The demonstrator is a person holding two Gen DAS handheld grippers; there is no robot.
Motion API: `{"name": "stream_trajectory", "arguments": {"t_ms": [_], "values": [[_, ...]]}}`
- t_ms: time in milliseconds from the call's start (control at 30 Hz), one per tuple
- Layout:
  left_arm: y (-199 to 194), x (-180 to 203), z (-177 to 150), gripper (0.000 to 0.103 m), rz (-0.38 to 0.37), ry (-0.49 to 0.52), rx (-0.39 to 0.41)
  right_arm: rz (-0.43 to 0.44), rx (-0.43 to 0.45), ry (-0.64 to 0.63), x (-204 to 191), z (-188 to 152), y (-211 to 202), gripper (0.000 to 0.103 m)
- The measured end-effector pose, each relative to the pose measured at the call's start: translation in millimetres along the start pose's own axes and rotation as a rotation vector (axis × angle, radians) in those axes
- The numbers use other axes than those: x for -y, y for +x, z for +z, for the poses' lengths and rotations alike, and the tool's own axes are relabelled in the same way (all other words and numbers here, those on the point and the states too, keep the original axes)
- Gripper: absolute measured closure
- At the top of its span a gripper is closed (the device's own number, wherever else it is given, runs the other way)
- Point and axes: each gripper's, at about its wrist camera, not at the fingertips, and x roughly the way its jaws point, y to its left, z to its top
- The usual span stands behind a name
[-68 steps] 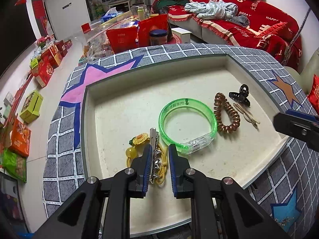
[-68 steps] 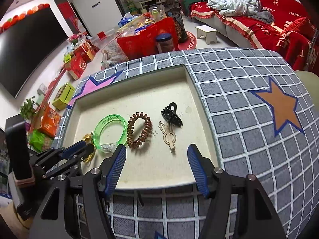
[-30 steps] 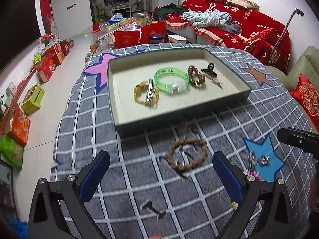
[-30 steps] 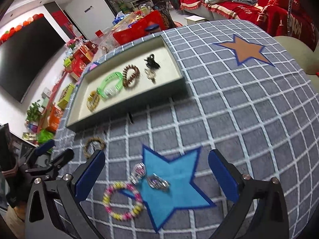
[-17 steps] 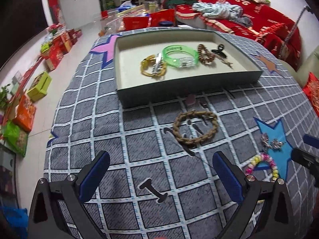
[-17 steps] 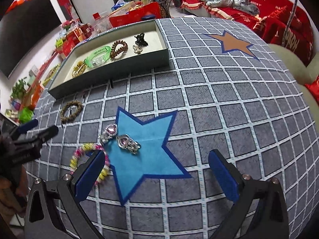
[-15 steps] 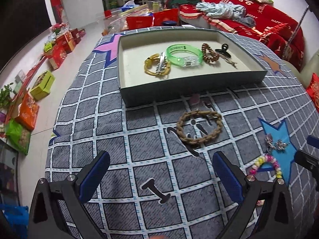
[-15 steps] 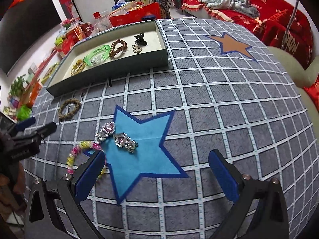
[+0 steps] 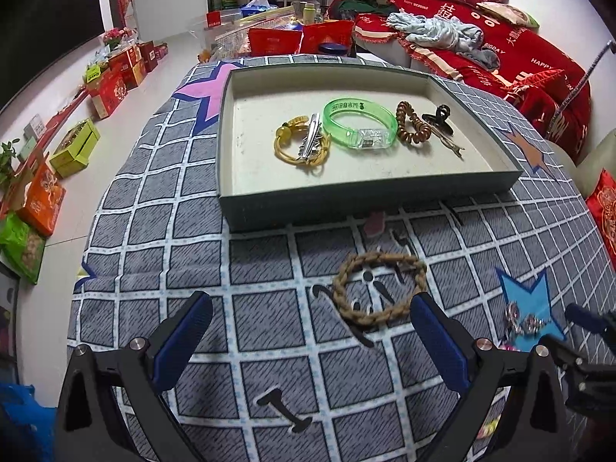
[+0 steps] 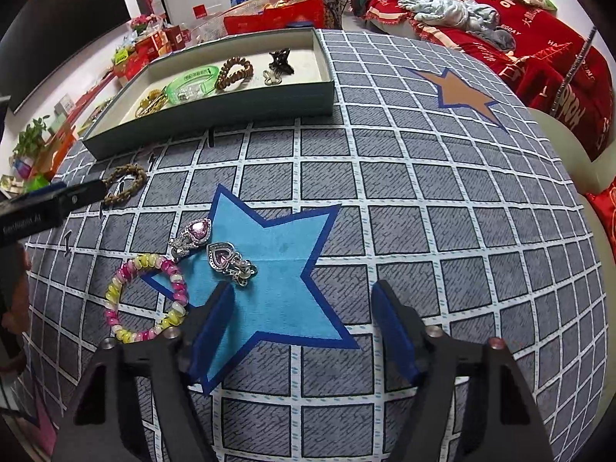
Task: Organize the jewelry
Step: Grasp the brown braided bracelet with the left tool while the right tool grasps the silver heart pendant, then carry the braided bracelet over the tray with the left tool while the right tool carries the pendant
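A shallow tray [image 9: 369,200] [image 10: 215,109] holds a yellow bracelet with a silver clip [image 9: 302,144], a green bangle [image 9: 360,123], a brown coil tie [image 9: 414,127] and a black claw clip [image 9: 439,117]. On the cloth lie a brown braided bracelet [image 9: 381,290] [image 10: 125,183], two pink heart pendants [image 10: 196,233] [image 10: 227,258] and a pink-yellow bead bracelet [image 10: 146,298]. My left gripper [image 9: 312,331] is open, just short of the braided bracelet. My right gripper [image 10: 302,321] is open over the blue star, right of the pendants.
A grey checked cloth with stars [image 10: 423,200] covers the table. A red sofa [image 9: 519,57] stands far right. Boxes and bags [image 9: 77,115] lie on the floor at left. The left gripper shows at the right view's left edge [image 10: 50,204].
Both grippers pulled back from the tray and opened wide. The yellow bracelet with clip was left in the tray. Lately both have moved down closer to the jewelry on the cloth.
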Motion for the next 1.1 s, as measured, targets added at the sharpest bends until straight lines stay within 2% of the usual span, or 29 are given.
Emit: {"name": "stream_trajectory", "arguments": {"t_ms": [133, 200, 267, 467, 500, 600, 667, 733, 800, 833, 867, 967, 1100], "values": [[8, 6, 3, 0.0, 0.01, 0.013, -0.018, 0.002, 0.001, -0.031, -6, 2, 1, 0.028], [12, 7, 4, 0.001, 0.006, 0.006, -0.027, 0.005, 0.004, -0.05, -10, 4, 1, 0.031], [14, 9, 4, 0.006, 0.006, 0.008, -0.031, 0.008, 0.007, -0.07, -14, 6, 1, 0.034], [16, 16, 5, 0.009, 0.023, 0.033, -0.025, 0.012, 0.004, -0.146, -31, 10, 6, 0.043], [16, 17, 5, 0.017, 0.034, 0.041, -0.018, 0.018, 0.005, -0.148, -32, 11, 6, 0.045], [14, 21, 5, 0.027, 0.025, 0.063, -0.014, 0.026, 0.004, -0.153, -35, 12, 5, 0.06], [13, 24, 4, 0.036, 0.02, 0.079, -0.009, 0.028, 0.001, -0.159, -38, 12, 4, 0.065], [11, 29, 3, 0.052, 0.012, 0.101, -0.003, 0.034, -0.001, -0.162, -40, 12, 3, 0.072], [10, 32, 2, 0.063, 0.003, 0.12, -0.002, 0.033, -0.002, -0.161, -41, 11, 3, 0.081], [9, 33, 2, 0.074, -0.002, 0.125, -0.003, 0.031, -0.001, -0.158, -42, 10, 2, 0.084], [9, 34, 1, 0.079, -0.012, 0.13, -0.004, 0.032, 0.0, -0.15, -42, 10, 2, 0.085], [4, 32, -1, 0.079, -0.051, 0.12, 0.005, 0.036, 0.005, -0.114, -38, 10, 0, 0.086], [-4, 31, -4, 0.079, -0.067, 0.133, 0.026, 0.055, 0.014, -0.059, -26, 11, -4, 0.087]]}}
